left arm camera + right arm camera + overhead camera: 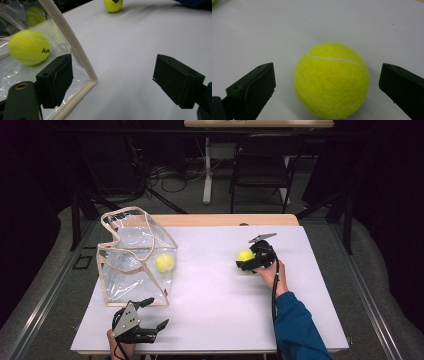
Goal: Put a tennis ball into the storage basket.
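We logged the right gripper [245,261] at the far right part of the white table [215,310], with its jaws spread wide on either side of a tennis ball [245,255]. In the right gripper view the right gripper [325,82] had that ball [331,80] centred between the two black jaws, with a clear gap on each side and no contact, so it had hold of nothing. The ball sat on the table surface, white seam on top.

The left gripper [152,315] sat at the near left edge of the table, just near of the clear bag [135,260]. Its jaws were also wide apart and empty. In the left gripper view the left gripper [112,82] had one jaw against or just beside the near corner of the bag [72,42]; we could not tell whether it touched. The other jaw was over bare table.

A second tennis ball [164,262] lay inside the clear bag, at its right side, resting on the bag's floor. The left gripper view showed this ball [28,47] behind the plastic wall, with black lettering on it. The bag stood open at the top, cream trim along the edges, at the far left of the table. The two balls were well apart. A blue sleeve [297,325] covered the right forearm.
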A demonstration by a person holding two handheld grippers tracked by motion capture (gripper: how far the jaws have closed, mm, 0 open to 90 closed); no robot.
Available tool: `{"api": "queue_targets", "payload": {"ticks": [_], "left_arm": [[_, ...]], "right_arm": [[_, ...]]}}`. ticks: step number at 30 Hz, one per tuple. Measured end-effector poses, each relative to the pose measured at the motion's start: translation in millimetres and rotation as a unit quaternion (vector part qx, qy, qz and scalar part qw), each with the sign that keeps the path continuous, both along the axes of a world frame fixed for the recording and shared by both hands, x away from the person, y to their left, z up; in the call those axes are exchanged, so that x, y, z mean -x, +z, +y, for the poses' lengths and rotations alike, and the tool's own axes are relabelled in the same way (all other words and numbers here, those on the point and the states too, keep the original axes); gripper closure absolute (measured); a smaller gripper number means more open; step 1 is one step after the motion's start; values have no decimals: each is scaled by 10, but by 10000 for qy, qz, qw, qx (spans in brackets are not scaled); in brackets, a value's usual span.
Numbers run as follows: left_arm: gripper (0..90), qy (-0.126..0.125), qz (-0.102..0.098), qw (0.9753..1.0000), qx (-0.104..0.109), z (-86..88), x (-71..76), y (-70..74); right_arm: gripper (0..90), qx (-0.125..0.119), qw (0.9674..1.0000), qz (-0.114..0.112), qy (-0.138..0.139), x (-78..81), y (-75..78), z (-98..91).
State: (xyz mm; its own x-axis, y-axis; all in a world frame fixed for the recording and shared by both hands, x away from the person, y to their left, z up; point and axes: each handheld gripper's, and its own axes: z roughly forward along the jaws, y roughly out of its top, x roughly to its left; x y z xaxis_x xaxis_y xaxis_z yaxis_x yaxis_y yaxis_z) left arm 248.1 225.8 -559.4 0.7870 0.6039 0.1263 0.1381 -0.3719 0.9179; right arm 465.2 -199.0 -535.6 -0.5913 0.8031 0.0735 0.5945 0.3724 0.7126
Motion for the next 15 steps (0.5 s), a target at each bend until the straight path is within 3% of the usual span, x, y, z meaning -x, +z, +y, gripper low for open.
{"api": "queue_targets", "payload": {"ticks": [3, 7, 10, 15], "left_arm": [[159, -1, 1, 10000, 2, -1, 1, 0], [159, -33, 48, 10000, -37, -5, -14, -5], [159, -28, -23, 10000, -44, -6, 16, 9], [159, -49, 15, 10000, -56, -17, 3, -2]], "right_arm": [[38, -39, 10000, 42, -34, -14, -34, -3], [162, 85, 9999, -17, -135, -29, -55, -7], [242, 27, 9999, 84, -107, -32, -69, -14], [261, 53, 9999, 73, -92, -17, -52, 3]]}}
